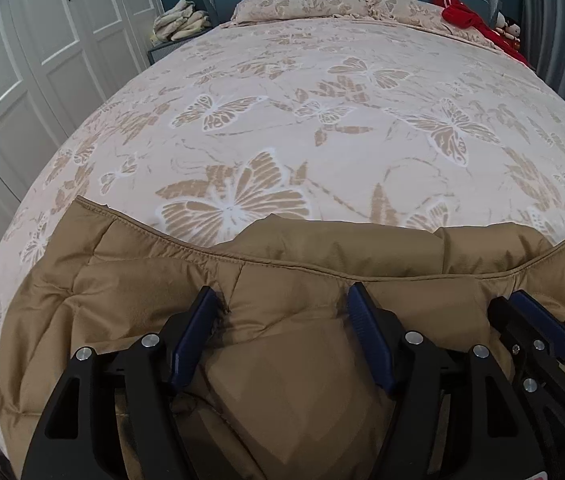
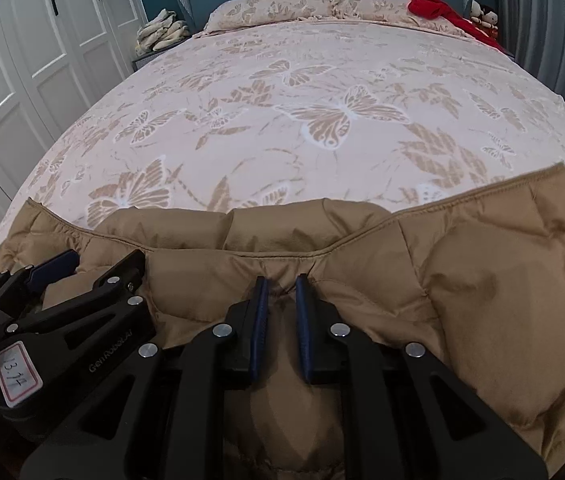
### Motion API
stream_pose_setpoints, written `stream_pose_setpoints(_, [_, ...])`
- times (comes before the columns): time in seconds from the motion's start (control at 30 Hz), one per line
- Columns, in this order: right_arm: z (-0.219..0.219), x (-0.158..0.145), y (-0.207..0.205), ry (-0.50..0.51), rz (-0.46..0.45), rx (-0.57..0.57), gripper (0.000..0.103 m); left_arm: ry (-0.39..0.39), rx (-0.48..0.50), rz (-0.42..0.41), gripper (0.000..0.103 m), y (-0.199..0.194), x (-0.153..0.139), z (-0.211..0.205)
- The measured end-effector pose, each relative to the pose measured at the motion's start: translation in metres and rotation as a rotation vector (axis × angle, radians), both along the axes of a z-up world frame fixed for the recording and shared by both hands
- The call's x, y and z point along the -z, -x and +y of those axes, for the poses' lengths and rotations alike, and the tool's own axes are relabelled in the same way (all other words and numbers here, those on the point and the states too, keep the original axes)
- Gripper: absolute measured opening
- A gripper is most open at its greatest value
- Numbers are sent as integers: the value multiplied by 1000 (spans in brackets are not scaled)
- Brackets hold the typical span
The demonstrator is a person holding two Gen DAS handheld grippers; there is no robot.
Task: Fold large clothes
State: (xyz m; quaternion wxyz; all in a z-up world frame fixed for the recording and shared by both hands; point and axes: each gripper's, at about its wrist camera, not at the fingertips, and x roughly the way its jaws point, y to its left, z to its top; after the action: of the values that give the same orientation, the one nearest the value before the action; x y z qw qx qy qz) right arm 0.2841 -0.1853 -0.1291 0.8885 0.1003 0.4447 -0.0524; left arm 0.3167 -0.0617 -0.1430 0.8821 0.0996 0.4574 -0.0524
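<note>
the tan quilted jacket [image 1: 282,360] lies at the near edge of the bed [image 1: 322,120], and its stitched hem runs from the left side of the bed to the right side, across both grippers. the left gripper [image 1: 282,300] has its jaws wide apart, pressed on the padding just behind the hem, with nothing clamped. the right gripper [image 2: 282,282], just beside it, has its jaws almost closed and pinches a small fold of the jacket near the hem. i judge that the next fold goes forward, toward the pillows [image 1: 302,4], so the hem must go away from the jaws.
</note>
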Motion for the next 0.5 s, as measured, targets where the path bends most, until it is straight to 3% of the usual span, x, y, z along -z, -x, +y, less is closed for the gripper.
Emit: stream_pose_setpoints(0.5, [2, 19, -5, 7, -38, 5, 12, 13, -27, -73, 69, -1, 15, -1])
